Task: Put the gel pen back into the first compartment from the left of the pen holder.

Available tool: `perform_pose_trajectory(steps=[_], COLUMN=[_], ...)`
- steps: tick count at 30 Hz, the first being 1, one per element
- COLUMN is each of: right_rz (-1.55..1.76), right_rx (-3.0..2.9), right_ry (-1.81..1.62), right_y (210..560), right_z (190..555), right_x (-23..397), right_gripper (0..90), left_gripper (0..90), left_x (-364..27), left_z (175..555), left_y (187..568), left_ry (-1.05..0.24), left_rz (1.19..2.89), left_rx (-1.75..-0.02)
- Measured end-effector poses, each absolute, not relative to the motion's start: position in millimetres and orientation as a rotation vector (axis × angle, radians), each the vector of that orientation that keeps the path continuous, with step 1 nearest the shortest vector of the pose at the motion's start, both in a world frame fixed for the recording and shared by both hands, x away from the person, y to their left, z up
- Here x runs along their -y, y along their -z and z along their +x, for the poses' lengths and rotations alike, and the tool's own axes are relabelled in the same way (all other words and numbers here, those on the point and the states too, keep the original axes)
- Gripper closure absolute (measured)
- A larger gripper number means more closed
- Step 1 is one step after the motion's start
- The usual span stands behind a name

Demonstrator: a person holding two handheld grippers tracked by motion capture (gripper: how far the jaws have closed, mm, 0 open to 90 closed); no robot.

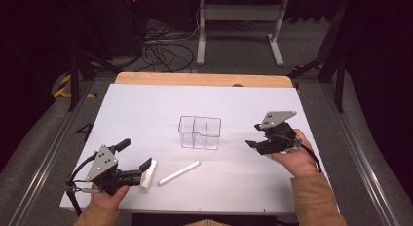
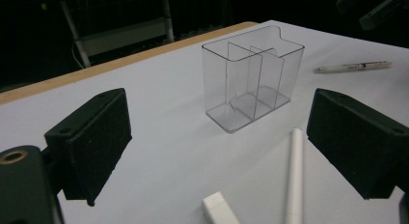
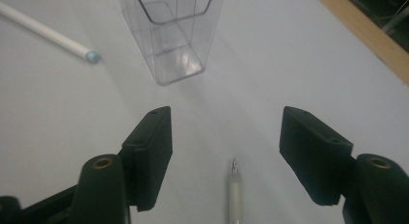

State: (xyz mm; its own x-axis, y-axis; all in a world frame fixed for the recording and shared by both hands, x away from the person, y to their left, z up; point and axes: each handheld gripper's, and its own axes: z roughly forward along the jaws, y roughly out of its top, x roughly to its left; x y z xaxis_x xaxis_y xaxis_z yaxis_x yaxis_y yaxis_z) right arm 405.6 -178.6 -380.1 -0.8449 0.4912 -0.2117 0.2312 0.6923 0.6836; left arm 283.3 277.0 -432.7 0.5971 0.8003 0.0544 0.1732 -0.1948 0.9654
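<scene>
My right gripper (image 1: 254,137) hangs over the right side of the white surface (image 1: 146,109), just right of the clear organizer (image 1: 199,132), and its jaws stand apart with nothing pressed between them. In the right gripper view a pen (image 3: 234,192) lies on the surface in the gap between those jaws, its metal tip pointing toward the organizer (image 3: 170,33); neither pad touches it. From the left gripper view that same pen (image 2: 352,66) shows as a pale stick lying flat beyond the organizer's right end, apart from it. The organizer (image 2: 252,81) stands upright near the middle of the surface, with thin inner walls dividing it into compartments, and I see nothing inside them. My left gripper (image 1: 134,162) sits low at the near left of the surface, jaws wide and holding nothing. Just ahead of it lie a small white block (image 1: 148,174) and a white marker (image 1: 179,173); the marker lies at a slant, its far end aimed toward the organizer. In the left gripper view the marker (image 2: 294,178) runs between my jaws closer to the right one, and the block (image 2: 219,208) lies at the bottom edge, just beside the marker. In the right gripper view the marker (image 3: 46,32) lies well left of the organizer, showing a pale blue tip.
</scene>
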Motion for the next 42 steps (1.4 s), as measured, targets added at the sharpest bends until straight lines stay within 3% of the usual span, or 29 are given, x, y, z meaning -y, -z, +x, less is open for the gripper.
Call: perform_pose_trajectory(steps=[42], right_rz=[0.728], right_rx=[-2.733], right_ry=[-0.422], right_y=[434.1], right_z=[433.6], right_x=[194.4], right_gripper=[65.9], left_gripper=[9.1], left_x=[-277.3], left_z=[284.0], left_y=[433.7], left_ry=[-0.690], left_rz=[1.709], left_rx=[-0.814])
